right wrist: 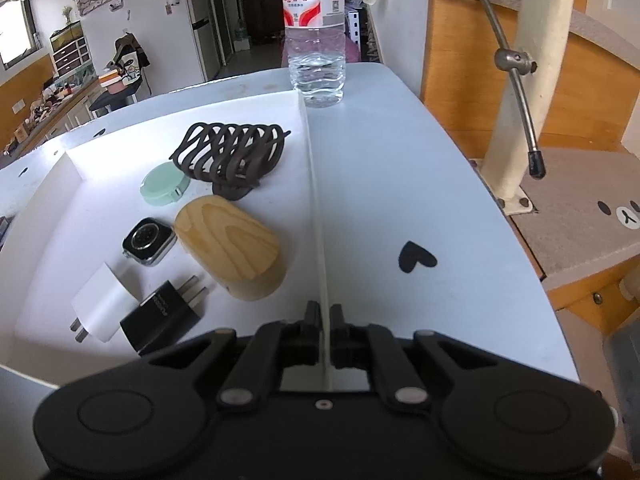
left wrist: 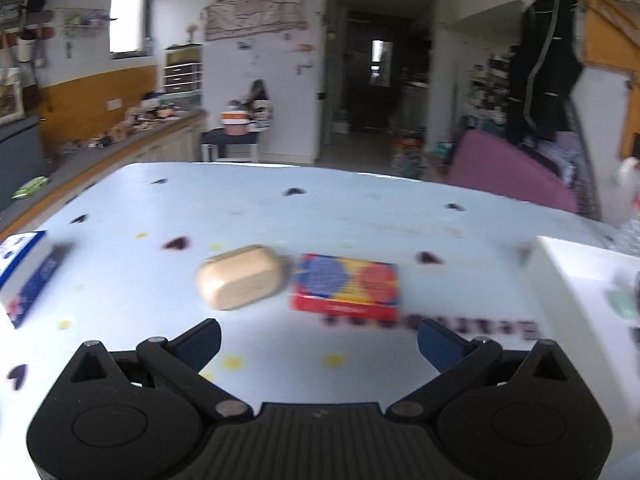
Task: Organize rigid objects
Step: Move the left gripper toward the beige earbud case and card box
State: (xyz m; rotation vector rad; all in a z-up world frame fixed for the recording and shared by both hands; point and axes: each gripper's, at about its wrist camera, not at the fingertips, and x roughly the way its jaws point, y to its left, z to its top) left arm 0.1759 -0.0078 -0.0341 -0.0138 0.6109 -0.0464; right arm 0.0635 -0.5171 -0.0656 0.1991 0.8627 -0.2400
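Right gripper [right wrist: 325,312] pinches tray wall [right wrist: 316,200]; left gripper [left wrist: 319,336] agape, view blurred.

Wood-grain block [right wrist: 230,246] — smooth, matt

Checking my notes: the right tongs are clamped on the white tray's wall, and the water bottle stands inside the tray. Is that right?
Not quite. The right wrist view shows the right tongs shut on the white tray's wall, but the water bottle stands on the table outside the tray.
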